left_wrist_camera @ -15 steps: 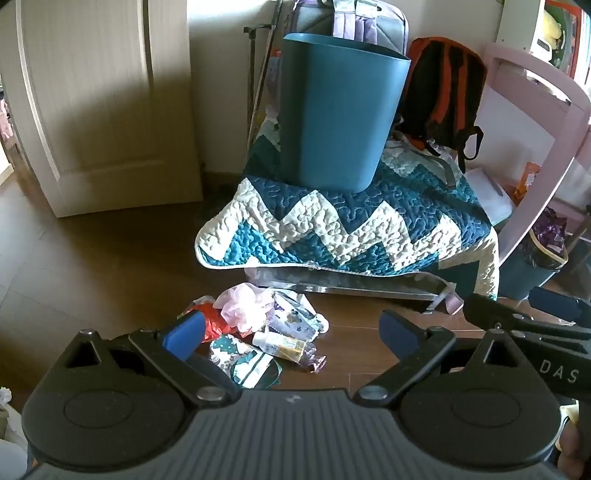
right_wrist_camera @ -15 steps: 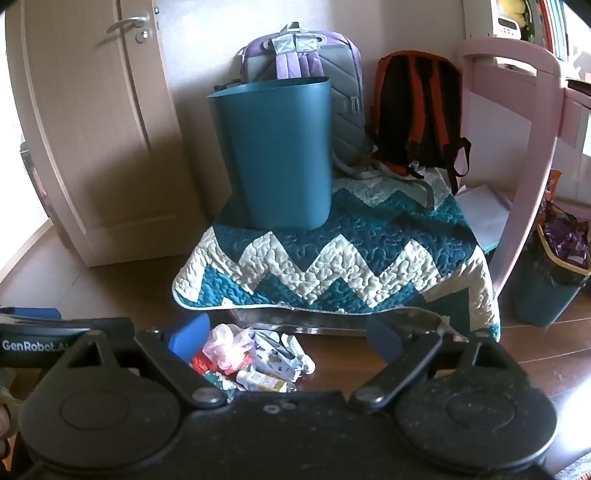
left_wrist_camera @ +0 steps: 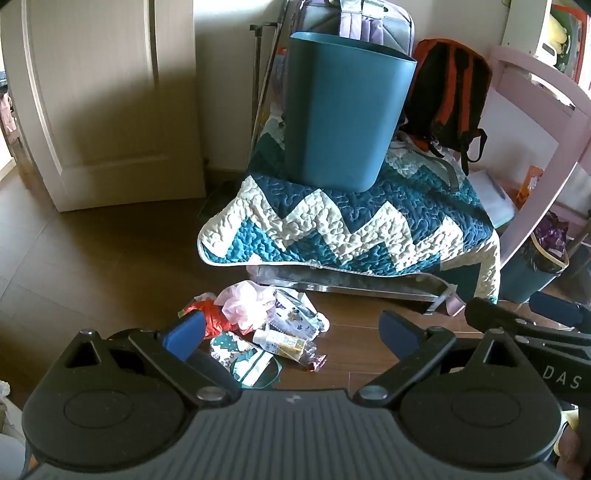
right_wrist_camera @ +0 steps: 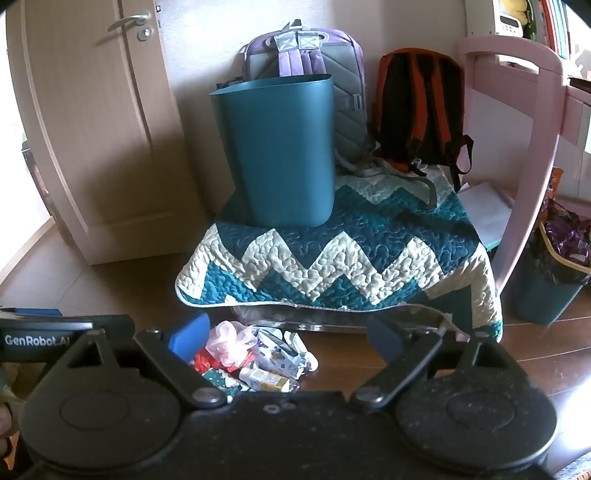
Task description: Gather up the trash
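Left wrist view: at far left a pale door [left_wrist_camera: 99, 103] stands against the wall, with brown floor [left_wrist_camera: 92, 258] before it. The left hand-held gripper [left_wrist_camera: 291, 330] hangs near the floor with its blue-padded jaws spread wide and nothing between them. Just beyond them lies the trash pile [left_wrist_camera: 266, 328] (a pink crumpled bag, a red wrapper, printed packets, a small tube) on the floor, close to the near edge of the quilt [left_wrist_camera: 351, 229]. That zigzag quilt, teal and cream, drapes a low bench, and a teal bin [left_wrist_camera: 343, 114] stands upright on it. Behind the bin lean a purple backpack [left_wrist_camera: 365, 22] and, further right, an orange backpack [left_wrist_camera: 450, 85]. At far right the right hand-held gripper [right_wrist_camera: 286, 334] shows its jaws equally wide and empty, the trash visible between its fingers.
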The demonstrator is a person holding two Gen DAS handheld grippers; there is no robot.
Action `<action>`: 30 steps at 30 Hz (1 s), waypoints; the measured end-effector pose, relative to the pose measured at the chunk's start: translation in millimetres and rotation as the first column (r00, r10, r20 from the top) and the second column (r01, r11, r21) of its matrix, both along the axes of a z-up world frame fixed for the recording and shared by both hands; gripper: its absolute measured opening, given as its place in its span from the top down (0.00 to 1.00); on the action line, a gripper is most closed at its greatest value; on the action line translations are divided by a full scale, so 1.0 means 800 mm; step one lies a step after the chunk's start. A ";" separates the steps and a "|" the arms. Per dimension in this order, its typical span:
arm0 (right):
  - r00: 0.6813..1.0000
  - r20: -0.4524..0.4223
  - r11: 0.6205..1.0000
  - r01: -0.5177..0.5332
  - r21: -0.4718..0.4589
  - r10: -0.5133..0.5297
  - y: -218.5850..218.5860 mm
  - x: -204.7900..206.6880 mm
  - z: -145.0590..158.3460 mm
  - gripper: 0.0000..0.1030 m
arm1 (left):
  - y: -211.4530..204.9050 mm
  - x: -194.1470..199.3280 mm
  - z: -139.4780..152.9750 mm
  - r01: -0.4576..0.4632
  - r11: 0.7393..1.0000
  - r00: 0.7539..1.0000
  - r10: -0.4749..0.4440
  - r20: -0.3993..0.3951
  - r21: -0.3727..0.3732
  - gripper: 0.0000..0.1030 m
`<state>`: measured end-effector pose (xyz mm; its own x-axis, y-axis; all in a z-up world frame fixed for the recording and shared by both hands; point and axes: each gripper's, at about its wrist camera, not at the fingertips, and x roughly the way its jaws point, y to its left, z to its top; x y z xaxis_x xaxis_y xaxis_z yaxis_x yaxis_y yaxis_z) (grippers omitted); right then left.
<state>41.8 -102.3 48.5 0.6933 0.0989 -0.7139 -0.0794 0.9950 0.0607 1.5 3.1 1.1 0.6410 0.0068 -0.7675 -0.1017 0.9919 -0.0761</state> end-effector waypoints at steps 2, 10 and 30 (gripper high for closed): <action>1.000 0.000 1.000 0.001 -0.002 -0.001 0.000 0.000 0.000 0.11 | 0.000 0.000 0.000 -0.002 1.000 1.000 0.002 0.000 -0.001 0.02; 1.000 0.001 1.000 -0.004 -0.002 0.004 0.001 0.000 -0.005 0.11 | 0.001 -0.003 0.001 -0.003 1.000 1.000 0.003 0.002 0.001 0.02; 1.000 0.003 1.000 -0.016 -0.005 0.016 0.006 -0.003 0.001 0.11 | 0.005 0.000 0.009 -0.024 1.000 1.000 0.024 0.017 0.001 0.02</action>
